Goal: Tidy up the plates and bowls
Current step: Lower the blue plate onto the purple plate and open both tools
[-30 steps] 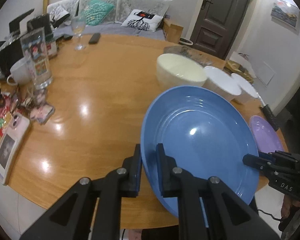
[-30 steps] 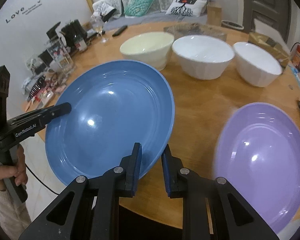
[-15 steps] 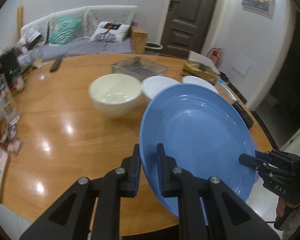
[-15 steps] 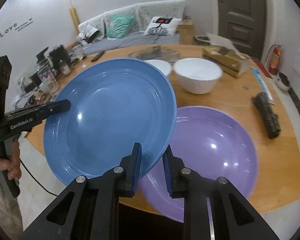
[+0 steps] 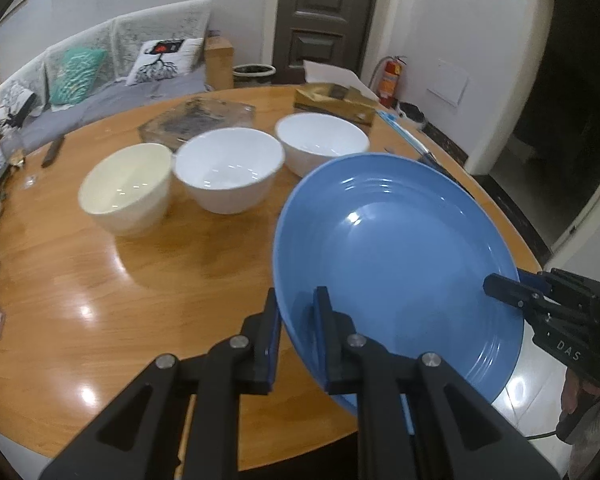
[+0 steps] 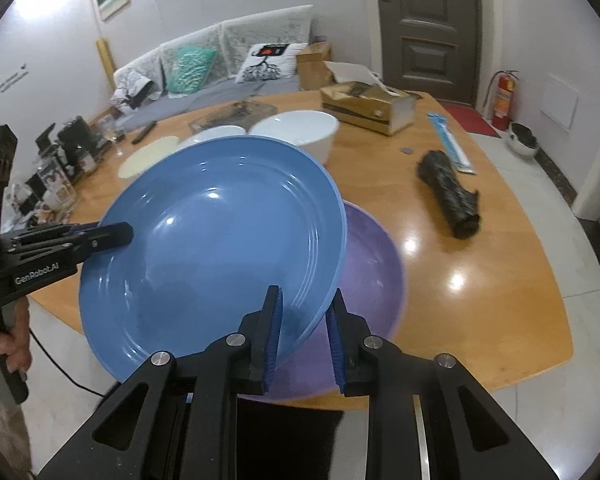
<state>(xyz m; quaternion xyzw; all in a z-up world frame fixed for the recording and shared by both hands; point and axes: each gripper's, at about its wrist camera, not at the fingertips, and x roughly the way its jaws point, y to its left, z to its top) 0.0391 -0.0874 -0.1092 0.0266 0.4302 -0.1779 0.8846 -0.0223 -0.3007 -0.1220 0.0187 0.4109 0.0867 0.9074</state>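
Clamping one blue plate: left tongs, right tongs; one purple plate, three bowls.

Glossy glazed blue plate — polished wooden table, smooth white bowls.

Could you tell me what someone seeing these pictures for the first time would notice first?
The big blue plate fills the foreground, held tilted above the table with the left gripper and right gripper clamped on opposite rims. Partly beneath it in the right wrist view lies a purple plate near the table's front edge. Behind, three bowls stand in a row: one cream, two white.
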